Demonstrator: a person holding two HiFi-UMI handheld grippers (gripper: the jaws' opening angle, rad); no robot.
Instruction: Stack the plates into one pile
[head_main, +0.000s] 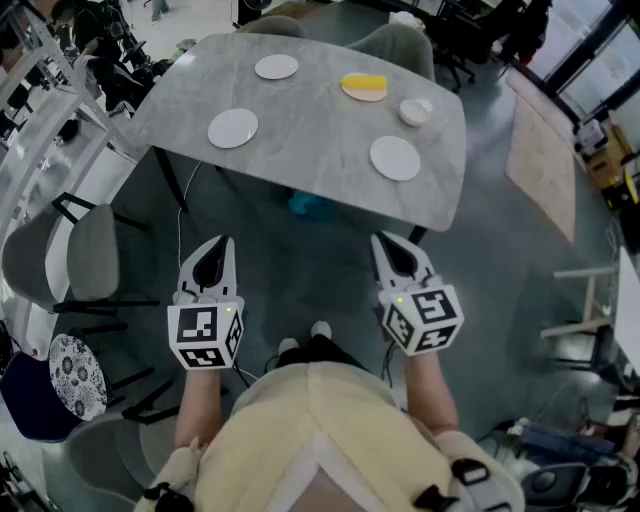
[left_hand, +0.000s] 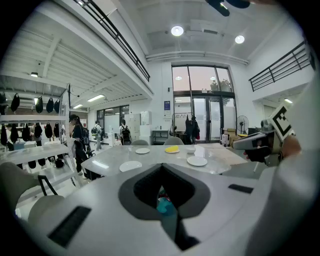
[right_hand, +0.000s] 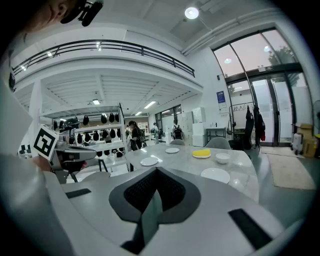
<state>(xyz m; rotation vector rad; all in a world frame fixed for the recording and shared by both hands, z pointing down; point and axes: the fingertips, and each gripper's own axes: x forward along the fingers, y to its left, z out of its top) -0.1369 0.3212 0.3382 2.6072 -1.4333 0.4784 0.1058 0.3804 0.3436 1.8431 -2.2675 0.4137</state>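
Left gripper (head_main: 222, 246), right gripper (head_main: 386, 242): jaws closed, empty, short of grey marble tabletop (head_main: 320, 140). Nearest round white ceramic plate (head_main: 395, 158) straight ahead of right gripper.

Bright, even indoor light comes from round white ceiling lamps (left_hand: 177, 31) and tall glass doors (left_hand: 202, 102). The grey stone-look worktop (head_main: 310, 130) shows a soft sheen (no hard shadows). Both gripper views bulge strongly, blacken at the corners and blur in the near foreground.
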